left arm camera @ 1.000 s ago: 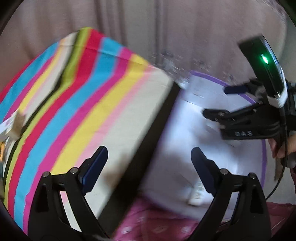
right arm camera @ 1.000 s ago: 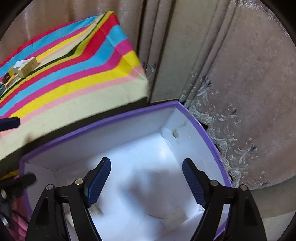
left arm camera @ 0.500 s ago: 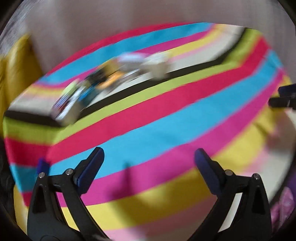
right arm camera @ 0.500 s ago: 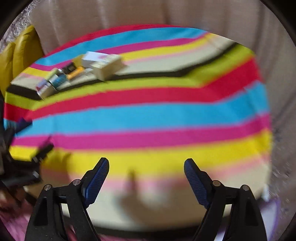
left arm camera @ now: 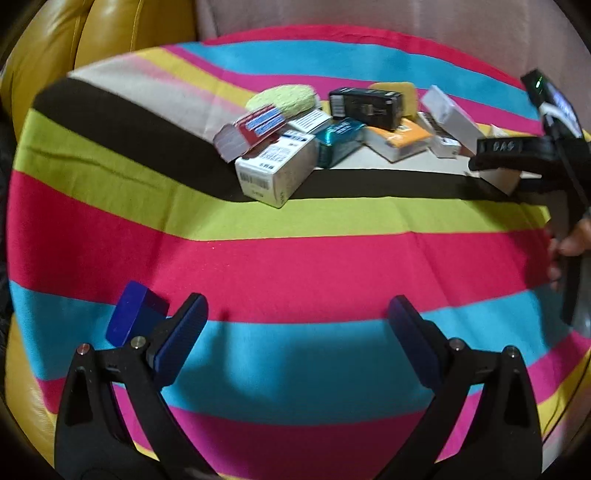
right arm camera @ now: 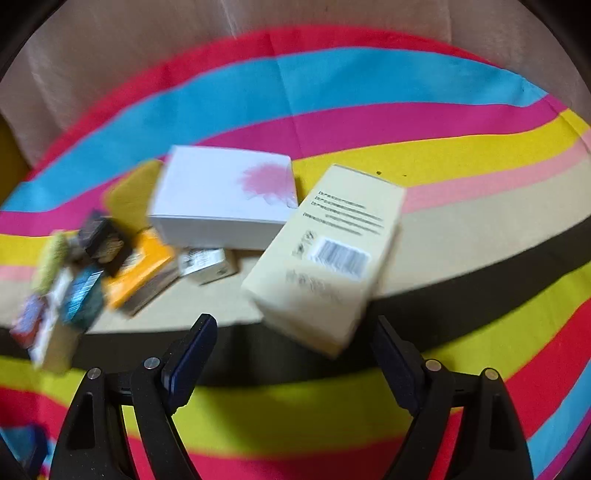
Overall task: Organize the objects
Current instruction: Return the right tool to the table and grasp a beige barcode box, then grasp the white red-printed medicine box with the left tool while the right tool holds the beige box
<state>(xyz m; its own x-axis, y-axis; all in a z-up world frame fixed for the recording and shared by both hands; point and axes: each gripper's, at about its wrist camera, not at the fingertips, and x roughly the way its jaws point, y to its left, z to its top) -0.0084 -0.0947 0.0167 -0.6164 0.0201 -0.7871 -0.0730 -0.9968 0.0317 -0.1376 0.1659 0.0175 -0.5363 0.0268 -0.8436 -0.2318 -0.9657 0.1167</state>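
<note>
A pile of small boxes (left arm camera: 332,129) lies on the striped cloth's beige band: a white barcode box (left arm camera: 275,171), a red pack (left arm camera: 251,134), a black box (left arm camera: 364,105), a teal box (left arm camera: 340,142) and an orange box (left arm camera: 400,142). My left gripper (left arm camera: 297,314) hangs open over the red and blue stripes, short of the pile and holding nothing. A small blue box (left arm camera: 135,317) sits just outside its left finger. My right gripper (right arm camera: 291,328) is open, and the near corner of a cream barcode box (right arm camera: 325,254) reaches between its tips without touching the pads. A white box with a pink flower (right arm camera: 225,195) lies behind.
The striped cloth (left arm camera: 295,258) covers the whole surface. A green sponge (left arm camera: 282,98) and a yellow sponge (left arm camera: 395,90) lie behind the pile. A yellow leather seat (left arm camera: 110,29) stands at the far left, with a beige curtain (right arm camera: 110,55) behind. A hand (left arm camera: 576,240) holds the right gripper's handle.
Both grippers have swung away from the purple-rimmed white box, across the striped cloth, to the pile of small boxes. The cream box now lies close ahead of the right gripper.
</note>
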